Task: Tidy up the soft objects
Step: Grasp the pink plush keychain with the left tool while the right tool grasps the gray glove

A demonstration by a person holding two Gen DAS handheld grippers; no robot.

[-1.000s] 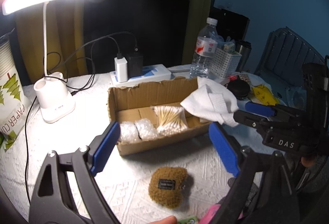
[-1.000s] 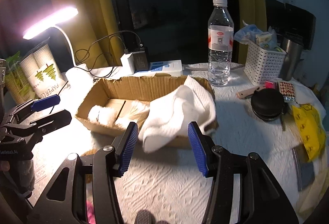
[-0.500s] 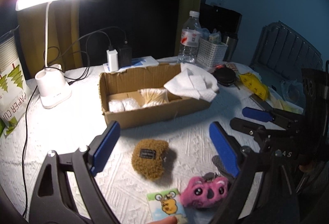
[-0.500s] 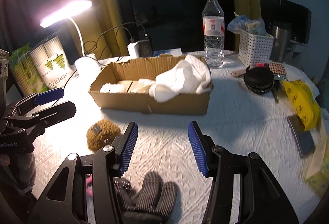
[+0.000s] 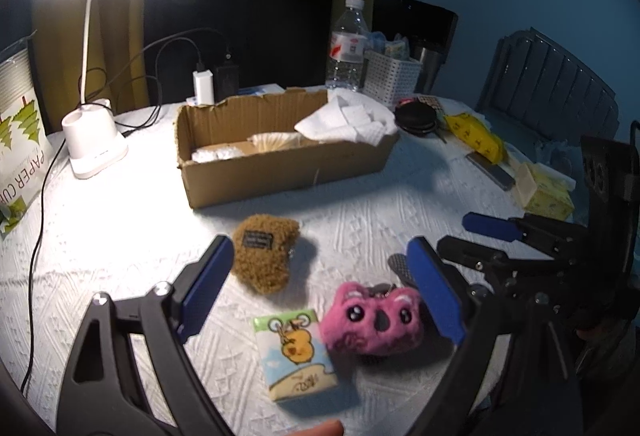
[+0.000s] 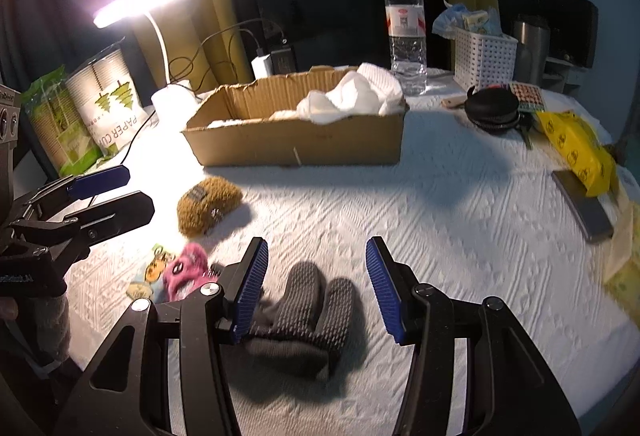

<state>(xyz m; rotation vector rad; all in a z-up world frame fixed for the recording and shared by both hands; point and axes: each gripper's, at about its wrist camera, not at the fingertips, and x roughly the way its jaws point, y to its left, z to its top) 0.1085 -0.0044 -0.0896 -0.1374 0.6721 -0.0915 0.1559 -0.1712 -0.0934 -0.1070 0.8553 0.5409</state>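
Note:
A cardboard box (image 5: 288, 159) (image 6: 296, 147) holds a white cloth (image 5: 348, 119) (image 6: 352, 97) draped over its right end, plus small bagged items. In front lie a brown fuzzy pouch (image 5: 264, 256) (image 6: 206, 203), a pink plush toy (image 5: 374, 318) (image 6: 184, 268), a tissue pack with a cartoon (image 5: 298, 352) (image 6: 150, 272), and grey knitted gloves (image 6: 308, 316). My left gripper (image 5: 320, 292) is open and empty above the pouch and plush. My right gripper (image 6: 316, 284) is open and empty, over the gloves.
A lit desk lamp (image 5: 94, 139), paper cup sleeve (image 6: 108, 103), chargers with cables (image 5: 212, 83), water bottle (image 6: 406, 31), white basket (image 6: 484, 57), black round case (image 6: 494, 109), yellow packet (image 6: 576, 151) and a phone (image 6: 582, 205) stand around on the white tablecloth.
Both grippers have pulled back from the box toward the near table edge. The white cloth stays in the box. The plush, tissue pack and gloves have come into view.

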